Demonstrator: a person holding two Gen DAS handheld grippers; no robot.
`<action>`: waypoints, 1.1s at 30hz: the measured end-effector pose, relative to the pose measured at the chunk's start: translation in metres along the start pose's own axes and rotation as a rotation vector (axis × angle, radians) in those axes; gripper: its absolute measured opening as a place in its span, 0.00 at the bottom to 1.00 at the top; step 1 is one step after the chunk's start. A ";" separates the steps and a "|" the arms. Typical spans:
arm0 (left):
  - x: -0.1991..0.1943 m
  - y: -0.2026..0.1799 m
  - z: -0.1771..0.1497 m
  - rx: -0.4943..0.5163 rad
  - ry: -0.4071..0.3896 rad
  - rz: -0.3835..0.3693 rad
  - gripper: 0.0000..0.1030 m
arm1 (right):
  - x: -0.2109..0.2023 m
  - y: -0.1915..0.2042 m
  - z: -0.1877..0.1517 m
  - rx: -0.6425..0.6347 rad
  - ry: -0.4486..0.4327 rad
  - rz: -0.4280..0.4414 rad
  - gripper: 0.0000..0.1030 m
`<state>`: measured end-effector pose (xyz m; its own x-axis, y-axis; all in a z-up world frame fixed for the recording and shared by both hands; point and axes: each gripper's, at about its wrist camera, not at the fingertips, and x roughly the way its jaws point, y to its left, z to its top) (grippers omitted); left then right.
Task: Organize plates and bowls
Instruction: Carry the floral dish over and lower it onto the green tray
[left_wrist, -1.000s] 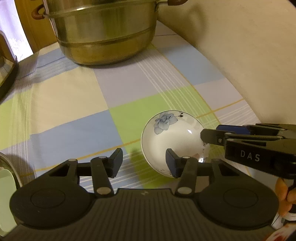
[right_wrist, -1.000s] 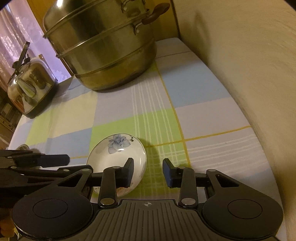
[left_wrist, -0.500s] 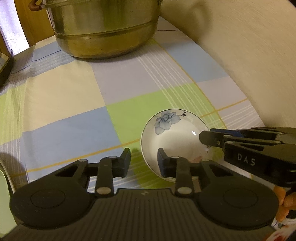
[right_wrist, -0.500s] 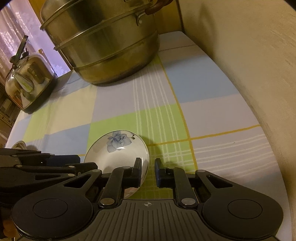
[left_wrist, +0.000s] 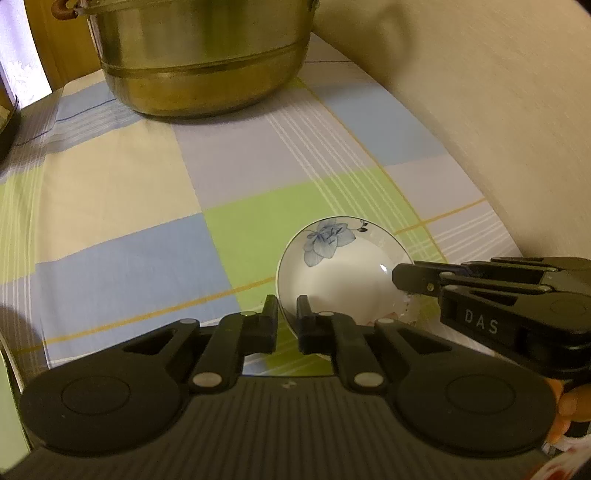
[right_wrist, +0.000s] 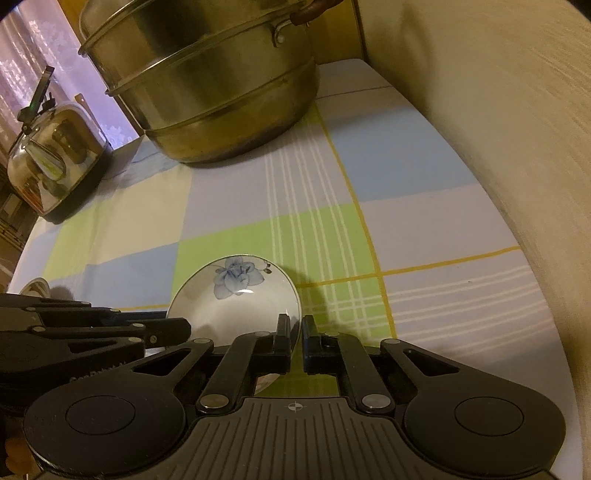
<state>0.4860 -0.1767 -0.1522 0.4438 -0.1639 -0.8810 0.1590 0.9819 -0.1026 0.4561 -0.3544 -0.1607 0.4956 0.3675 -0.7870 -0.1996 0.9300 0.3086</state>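
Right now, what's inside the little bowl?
The bowl shows only a painted blue flower on white. Both grippers, left and right, pinch its rim and hide the near part.

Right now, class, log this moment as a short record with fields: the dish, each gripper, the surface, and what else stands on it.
dish: white bowl with a blue flower, on a green square
left gripper: shut on the bowl's near-left rim
right gripper: shut on the bowl's opposite rim
surface: checked tablecloth
also there: large metal steamer pot at the back; kettle to its left
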 end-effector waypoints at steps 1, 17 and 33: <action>0.000 0.000 0.000 0.003 -0.001 0.000 0.09 | 0.000 0.000 0.000 0.000 0.001 0.000 0.06; -0.046 0.021 -0.004 -0.047 -0.079 -0.009 0.08 | -0.026 0.025 0.010 -0.016 -0.029 0.039 0.06; -0.125 0.110 -0.059 -0.205 -0.162 0.065 0.08 | -0.031 0.137 -0.002 -0.153 -0.023 0.150 0.06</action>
<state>0.3956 -0.0428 -0.0802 0.5856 -0.0969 -0.8048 -0.0488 0.9868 -0.1543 0.4115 -0.2385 -0.0949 0.4694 0.5035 -0.7254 -0.3975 0.8540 0.3355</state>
